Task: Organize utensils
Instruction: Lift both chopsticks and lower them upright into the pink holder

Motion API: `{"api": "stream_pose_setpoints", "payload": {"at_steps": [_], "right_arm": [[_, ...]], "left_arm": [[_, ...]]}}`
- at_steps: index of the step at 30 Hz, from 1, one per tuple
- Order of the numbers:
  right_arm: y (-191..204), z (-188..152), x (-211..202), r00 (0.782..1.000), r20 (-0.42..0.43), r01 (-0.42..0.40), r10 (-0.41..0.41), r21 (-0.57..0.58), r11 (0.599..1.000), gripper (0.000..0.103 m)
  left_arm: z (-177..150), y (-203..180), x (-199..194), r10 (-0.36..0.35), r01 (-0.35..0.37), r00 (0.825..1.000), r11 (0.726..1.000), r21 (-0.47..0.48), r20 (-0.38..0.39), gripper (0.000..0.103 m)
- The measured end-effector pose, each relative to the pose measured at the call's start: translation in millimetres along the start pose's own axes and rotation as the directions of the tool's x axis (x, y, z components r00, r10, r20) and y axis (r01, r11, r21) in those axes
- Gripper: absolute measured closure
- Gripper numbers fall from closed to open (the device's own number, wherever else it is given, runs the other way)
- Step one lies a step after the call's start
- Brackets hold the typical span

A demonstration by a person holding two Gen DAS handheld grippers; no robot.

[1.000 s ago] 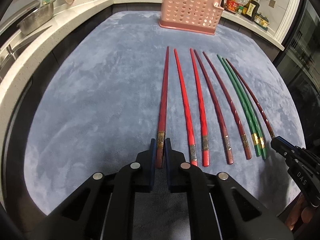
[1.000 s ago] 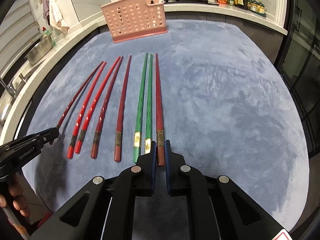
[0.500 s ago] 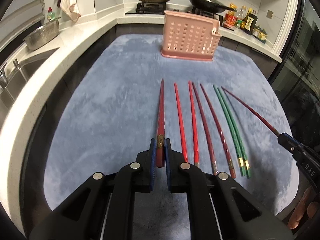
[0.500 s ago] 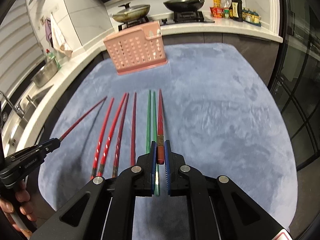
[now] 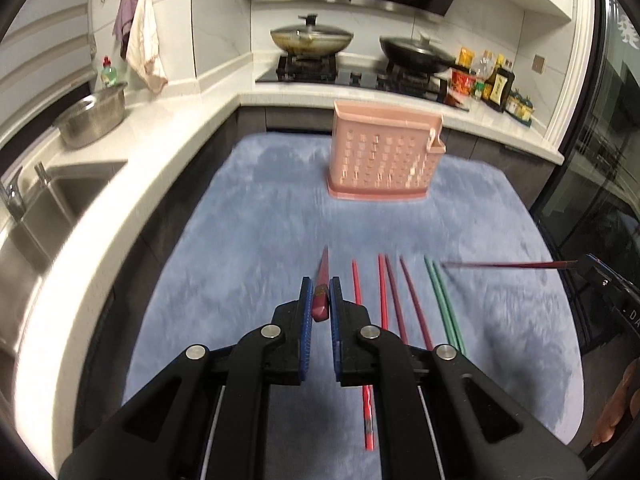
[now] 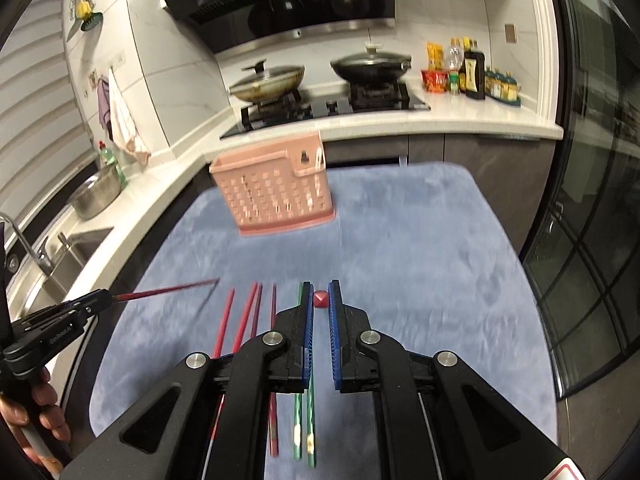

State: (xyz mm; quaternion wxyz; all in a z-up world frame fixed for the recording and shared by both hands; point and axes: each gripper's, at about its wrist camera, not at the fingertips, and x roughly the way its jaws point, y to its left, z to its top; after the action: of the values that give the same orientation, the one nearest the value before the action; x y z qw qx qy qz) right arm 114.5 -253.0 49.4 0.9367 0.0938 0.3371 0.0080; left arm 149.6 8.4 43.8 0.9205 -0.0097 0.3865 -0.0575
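My left gripper (image 5: 320, 300) is shut on a dark red chopstick (image 5: 322, 280), lifted above the blue mat and pointing toward the pink basket (image 5: 382, 156). My right gripper (image 6: 320, 300) is shut on another dark red chopstick (image 6: 320, 299), seen end-on between the pads. In the left wrist view that chopstick (image 5: 508, 265) juts left from the right gripper (image 5: 592, 268). In the right wrist view the left gripper (image 6: 96, 300) holds its chopstick (image 6: 168, 290) in the air. Several red chopsticks (image 5: 382, 292) and two green ones (image 5: 442, 300) lie in a row on the mat.
The blue mat (image 5: 248, 240) covers the table. A white counter (image 5: 80, 216) with a sink (image 5: 36, 216) and a steel bowl (image 5: 90, 120) runs along the left. A stove with two pans (image 5: 312, 38) and bottles (image 5: 496, 84) are behind the basket. A dark glass door (image 6: 592, 240) is at the right.
Both grippers have lifted their chopsticks off the mat and risen well above it. The views now tilt up toward the basket and stove. The other chopsticks stay in their row.
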Motion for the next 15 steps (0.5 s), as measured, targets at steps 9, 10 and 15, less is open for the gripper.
{"api": "stream_pose_setpoints", "payload": {"at_steps": [9,10,15], "right_arm": [[1,54,7,0.998,0.06,-0.023,0.023,0.001,1.0,0.096],[1,60,8,0.998,0.066,-0.024,0.024,-0.001,1.0,0.096],[7,91,13,0.994,0.095,-0.058,0.057,0.004,0.998,0.096]], "left_arm": [[64,-1,-4,0.019,-0.021,0.996,1.0,0.017,0.084,0.096],[72,0,-3,0.016,-0.018,0.996,1.0,0.015,0.09,0.096],[107,1,0,0.004,-0.004,0.994,1.0,0.001,0.112,0.096]]}}
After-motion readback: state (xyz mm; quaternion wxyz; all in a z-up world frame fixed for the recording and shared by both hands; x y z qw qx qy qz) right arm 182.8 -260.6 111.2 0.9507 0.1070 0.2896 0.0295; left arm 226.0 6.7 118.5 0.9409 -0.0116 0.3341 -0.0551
